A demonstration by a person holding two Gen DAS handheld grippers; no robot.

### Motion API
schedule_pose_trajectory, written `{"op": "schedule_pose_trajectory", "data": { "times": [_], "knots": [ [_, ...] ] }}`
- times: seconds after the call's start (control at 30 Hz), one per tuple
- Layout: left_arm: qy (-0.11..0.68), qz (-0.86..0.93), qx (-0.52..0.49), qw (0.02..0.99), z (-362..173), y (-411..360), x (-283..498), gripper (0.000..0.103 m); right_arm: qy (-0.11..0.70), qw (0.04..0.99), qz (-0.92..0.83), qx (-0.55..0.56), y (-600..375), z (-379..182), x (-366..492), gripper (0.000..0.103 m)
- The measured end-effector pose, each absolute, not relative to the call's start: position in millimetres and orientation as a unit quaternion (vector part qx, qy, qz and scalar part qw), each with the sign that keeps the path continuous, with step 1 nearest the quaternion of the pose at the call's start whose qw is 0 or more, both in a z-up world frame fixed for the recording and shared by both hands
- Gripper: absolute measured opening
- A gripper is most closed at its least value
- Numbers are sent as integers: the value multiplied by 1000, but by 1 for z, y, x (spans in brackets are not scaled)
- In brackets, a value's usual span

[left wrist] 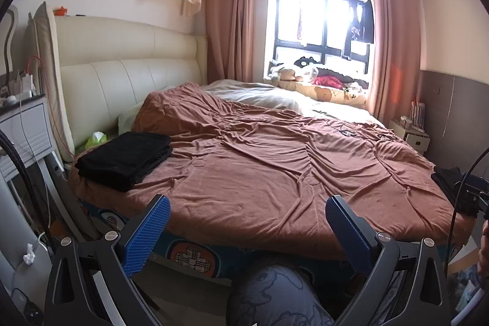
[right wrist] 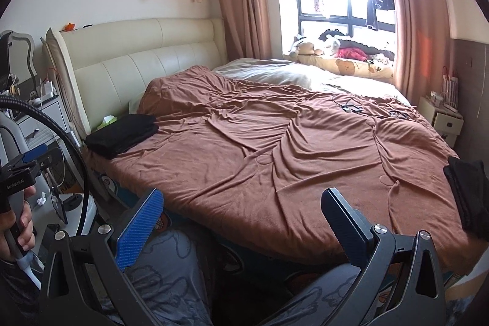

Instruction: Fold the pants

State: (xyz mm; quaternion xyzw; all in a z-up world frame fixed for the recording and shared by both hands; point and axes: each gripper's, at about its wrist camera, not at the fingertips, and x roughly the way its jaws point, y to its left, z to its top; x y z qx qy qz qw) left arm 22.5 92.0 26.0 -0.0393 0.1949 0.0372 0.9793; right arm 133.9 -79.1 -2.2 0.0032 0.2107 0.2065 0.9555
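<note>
1. Lying on the bed's [left wrist: 259,173] brown cover, folded black pants [left wrist: 125,158] sit at the bed's left near corner, below the cream headboard [left wrist: 122,57]
2. The left tool [left wrist: 247,222] hangs over the bed's near edge, jaws spread wide, gripping nothing
3. The right tool [right wrist: 241,216] hangs at the same edge, equally wide and empty
4. A second dark garment [right wrist: 467,188] lies at the bed's right edge; whether it is folded is unclear

White lettering "GenRobot.AI" on the black handle block of the left gripper [right wrist: 18,173], left edge of right-wrist frame.
</note>
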Motion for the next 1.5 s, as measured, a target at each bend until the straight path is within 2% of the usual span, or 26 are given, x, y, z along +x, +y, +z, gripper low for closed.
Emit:
{"op": "schedule_pose_trajectory", "data": {
  "times": [1.5],
  "knots": [
    [191,15,-31,981,19,72,16,102,213,957,194,36,-100,-17,129,103]
  ]
}}
